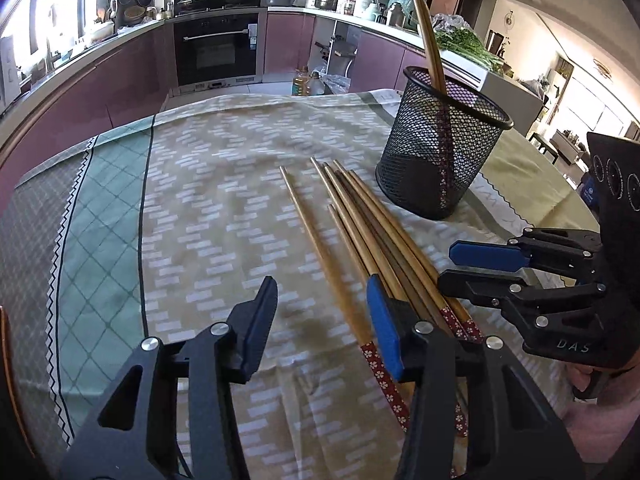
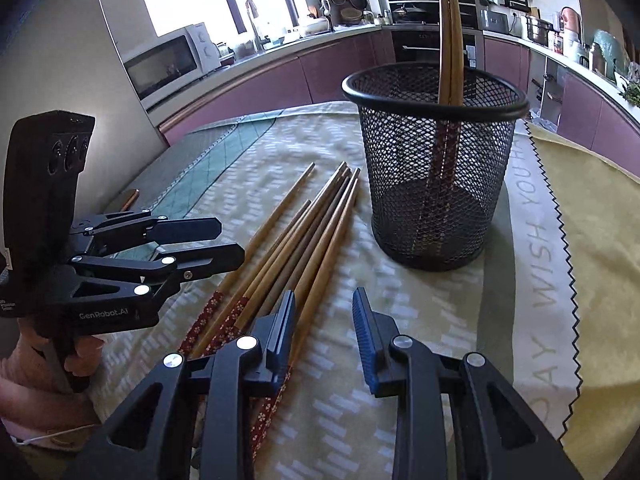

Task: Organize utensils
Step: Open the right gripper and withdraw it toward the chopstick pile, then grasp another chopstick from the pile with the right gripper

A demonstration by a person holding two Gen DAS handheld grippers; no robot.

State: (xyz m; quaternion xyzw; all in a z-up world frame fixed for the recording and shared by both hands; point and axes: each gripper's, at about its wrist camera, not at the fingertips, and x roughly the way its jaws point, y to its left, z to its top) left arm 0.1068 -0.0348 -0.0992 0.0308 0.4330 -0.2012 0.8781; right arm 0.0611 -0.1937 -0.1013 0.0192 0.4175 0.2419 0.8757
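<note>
Both tools (image 1: 322,304) (image 2: 324,308) gape empty over loose chopsticks (image 1: 360,220) beside the mesh cup (image 1: 436,152).

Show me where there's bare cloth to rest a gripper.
Free: the patterned cloth left of the loose chopsticks, out to the green checked band. Crowded: between the chopsticks and the mesh cup, where the right gripper hovers.

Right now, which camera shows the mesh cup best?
The right wrist view: the cup sits near centre, rim and base whole, two chopsticks standing inside. The left wrist view shows it smaller, off to the right.
</note>
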